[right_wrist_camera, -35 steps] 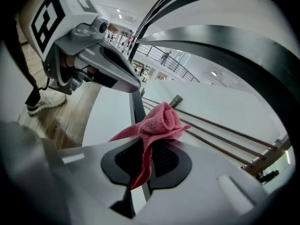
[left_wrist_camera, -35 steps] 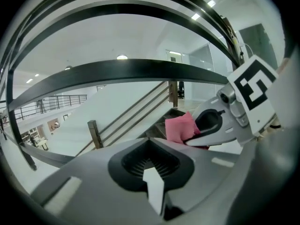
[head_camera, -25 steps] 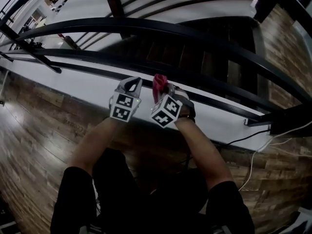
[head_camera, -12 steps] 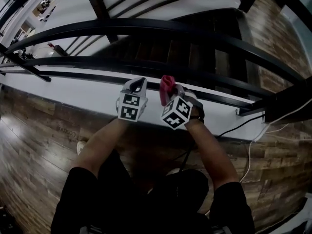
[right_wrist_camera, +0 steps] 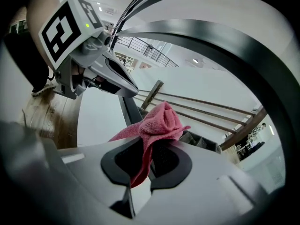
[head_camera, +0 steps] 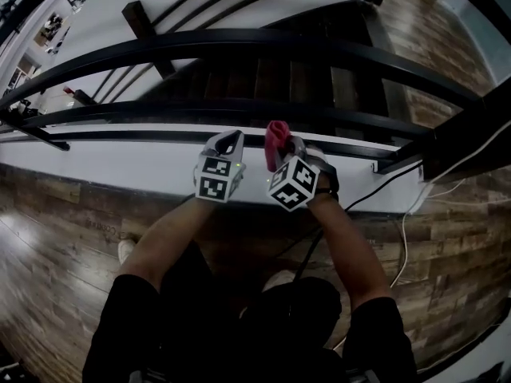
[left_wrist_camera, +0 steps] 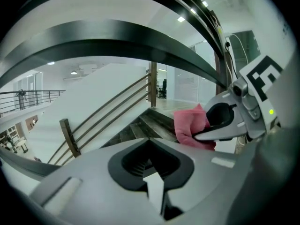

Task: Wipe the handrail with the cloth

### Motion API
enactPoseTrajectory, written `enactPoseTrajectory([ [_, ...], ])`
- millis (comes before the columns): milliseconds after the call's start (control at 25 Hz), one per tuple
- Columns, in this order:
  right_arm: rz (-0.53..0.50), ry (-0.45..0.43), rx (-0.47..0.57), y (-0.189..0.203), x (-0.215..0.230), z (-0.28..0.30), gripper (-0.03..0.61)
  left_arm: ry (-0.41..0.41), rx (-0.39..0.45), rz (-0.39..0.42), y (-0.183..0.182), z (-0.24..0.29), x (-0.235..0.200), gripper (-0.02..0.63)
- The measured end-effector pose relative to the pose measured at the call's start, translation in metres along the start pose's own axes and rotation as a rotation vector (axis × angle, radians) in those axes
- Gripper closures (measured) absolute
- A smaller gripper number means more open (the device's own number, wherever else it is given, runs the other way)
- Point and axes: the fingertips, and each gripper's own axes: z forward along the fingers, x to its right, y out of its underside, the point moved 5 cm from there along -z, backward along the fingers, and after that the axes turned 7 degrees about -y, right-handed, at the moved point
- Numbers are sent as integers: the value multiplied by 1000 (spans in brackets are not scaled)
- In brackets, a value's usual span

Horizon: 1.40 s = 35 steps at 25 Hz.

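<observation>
**Cloth pinched in right gripper, below the handrail**

My right gripper has its jaws clamped tight on the pink cloth, which bunches up out of them toward 12 o'clock. My left gripper sits just beside it at 9 o'clock, its jaws closed together on nothing. The dark handrail arcs across at 12 o'clock of both, apart from the cloth.

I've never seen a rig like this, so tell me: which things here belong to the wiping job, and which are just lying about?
Part of the job: pink cloth, pinched in the right claw; black handrail; left claw, shut and empty.

Just about: white cable; stairs; wooden floor.
</observation>
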Motion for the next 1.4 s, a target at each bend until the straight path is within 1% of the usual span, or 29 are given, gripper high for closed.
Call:
enactPoseTrajectory([
  [120, 44, 6, 2, 14, 8, -6, 538, 3, -13, -43, -4, 6, 12, 614],
  [240, 99, 11, 15, 30, 16, -14, 538, 33, -6, -22, -9, 12, 33, 614],
  [280, 118, 13, 19, 35, 19, -16, 538, 39, -10, -27, -9, 14, 39, 614],
  [400, 164, 21, 28, 48, 28, -23, 538, 42, -24, -106, -10, 21, 51, 614],
  [440, 173, 25, 29, 53, 32, -25, 538, 49, -20, -116, -13, 23, 57, 614],
  [560, 198, 34, 13, 71, 39, -33, 538, 86, -9, -84, -20, 30, 81, 614],
  [640, 224, 41, 4, 83, 43, -40, 538, 112, -6, -78, -24, 33, 99, 614],
  [760, 264, 57, 18, 99, 52, -49, 537, 176, 33, -42, -36, 38, 132, 614],
  [840, 285, 70, 22, 110, 59, -55, 537, 204, 51, -28, -42, 42, 150, 614],
  [960, 319, 86, 15, 124, 66, -61, 537, 217, 34, -54, -45, 46, 162, 614],
  [1120, 342, 116, 11, 138, 71, -70, 537, 266, 29, -12, -46, 54, 180, 614],
  [1200, 360, 124, 19, 143, 74, -71, 537, 277, 27, 7, -46, 61, 190, 614],
  [1400, 390, 133, 12, 154, 79, -76, 537, 289, 13, -3, -39, 65, 210, 614],
])
